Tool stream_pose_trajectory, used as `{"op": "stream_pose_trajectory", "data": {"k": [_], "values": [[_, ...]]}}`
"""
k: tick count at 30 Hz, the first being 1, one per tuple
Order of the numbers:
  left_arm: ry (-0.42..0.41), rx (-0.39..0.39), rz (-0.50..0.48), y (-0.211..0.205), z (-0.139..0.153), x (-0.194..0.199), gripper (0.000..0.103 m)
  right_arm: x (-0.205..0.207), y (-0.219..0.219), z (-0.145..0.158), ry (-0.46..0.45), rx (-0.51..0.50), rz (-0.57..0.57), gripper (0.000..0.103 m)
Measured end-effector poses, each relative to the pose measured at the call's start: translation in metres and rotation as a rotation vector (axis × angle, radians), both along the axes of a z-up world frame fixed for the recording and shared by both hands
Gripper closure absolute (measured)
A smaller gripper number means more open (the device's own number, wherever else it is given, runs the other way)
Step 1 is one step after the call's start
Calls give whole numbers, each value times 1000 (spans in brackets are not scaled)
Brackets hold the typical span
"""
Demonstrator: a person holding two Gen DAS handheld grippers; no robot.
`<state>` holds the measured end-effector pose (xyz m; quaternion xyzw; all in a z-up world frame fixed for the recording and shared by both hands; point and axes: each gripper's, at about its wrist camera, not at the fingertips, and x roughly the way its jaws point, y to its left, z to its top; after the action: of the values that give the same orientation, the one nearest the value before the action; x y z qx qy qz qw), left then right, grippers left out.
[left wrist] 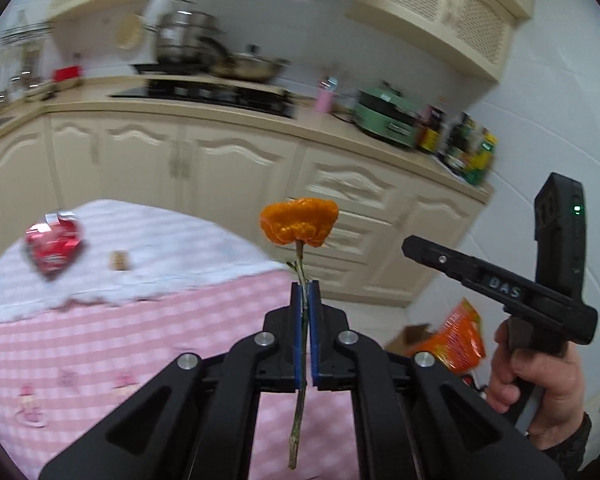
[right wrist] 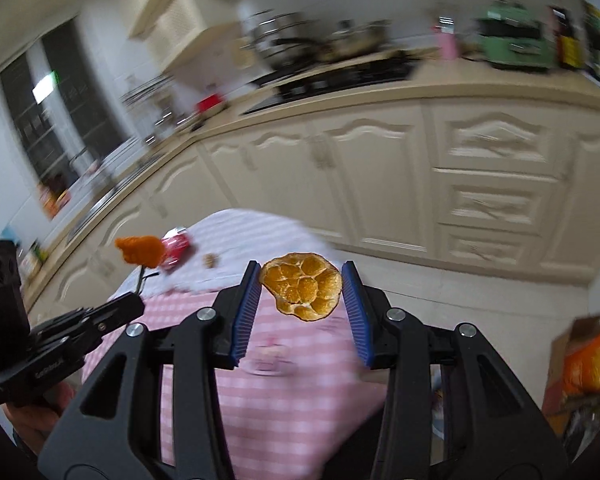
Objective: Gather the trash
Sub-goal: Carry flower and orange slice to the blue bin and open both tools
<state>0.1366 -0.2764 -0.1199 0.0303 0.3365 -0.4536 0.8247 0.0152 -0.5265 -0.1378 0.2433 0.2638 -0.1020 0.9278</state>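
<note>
A crumpled red wrapper (left wrist: 53,246) lies at about ten o'clock on the pink checked tablecloth (left wrist: 100,340), with a small brown scrap (left wrist: 120,260) just to its right. At centre, the left gripper (left wrist: 306,292) has its blue pads pressed together on a thin twig (left wrist: 300,364), which stands upright and carries a shrivelled orange peel (left wrist: 299,222) at twelve o'clock above the fingertips, clear of the table. Cream kitchen cabinets (left wrist: 228,160) run behind. At four o'clock an orange snack bag (left wrist: 458,336) sits in a cardboard box (left wrist: 410,338) on the floor. In its own camera, the right gripper (right wrist: 301,294) holds a dried orange peel piece (right wrist: 302,290) between moderately spread pads, lifted above the cloth; whether both pads touch the piece is unclear.
</note>
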Motion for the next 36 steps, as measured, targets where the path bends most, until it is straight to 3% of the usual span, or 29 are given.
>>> {"op": "stream_pose_trajectory", "data": {"k": [6,10,14,20,28,29,30,31,32,33,36], "values": [[93,85,-185,-98,-43,-32,100,-52,-74,-48,88,85,-194,62],[174,165,-259,-151,-82,-43,100,-83,-116,-99,160,201,-296,62],[254,239,-315,-197,-117,-50,100,-101,-138,-130,185,278,-348,62],[407,337,-347,-243,-178,-54,100,-104,-160,-169,228,359,-387,62],[475,421,-336,-278,-228,-50,98,-101,-179,-205,255,454,-402,61],[482,424,-337,-282,-229,-48,95,-101,-181,-210,259,467,-407,55],[489,431,-331,-284,-232,-45,73,-101,-182,-212,264,473,-416,36],[498,423,-310,-284,-234,-40,49,-102,-184,-216,269,477,-434,27],[497,409,-286,-281,-232,-35,43,-103,-186,-219,272,483,-451,14],[491,406,-271,-284,-232,-33,38,-105,-188,-222,278,493,-466,8],[468,415,-238,-280,-228,-25,24,-107,-189,-227,300,493,-490,6]]}}
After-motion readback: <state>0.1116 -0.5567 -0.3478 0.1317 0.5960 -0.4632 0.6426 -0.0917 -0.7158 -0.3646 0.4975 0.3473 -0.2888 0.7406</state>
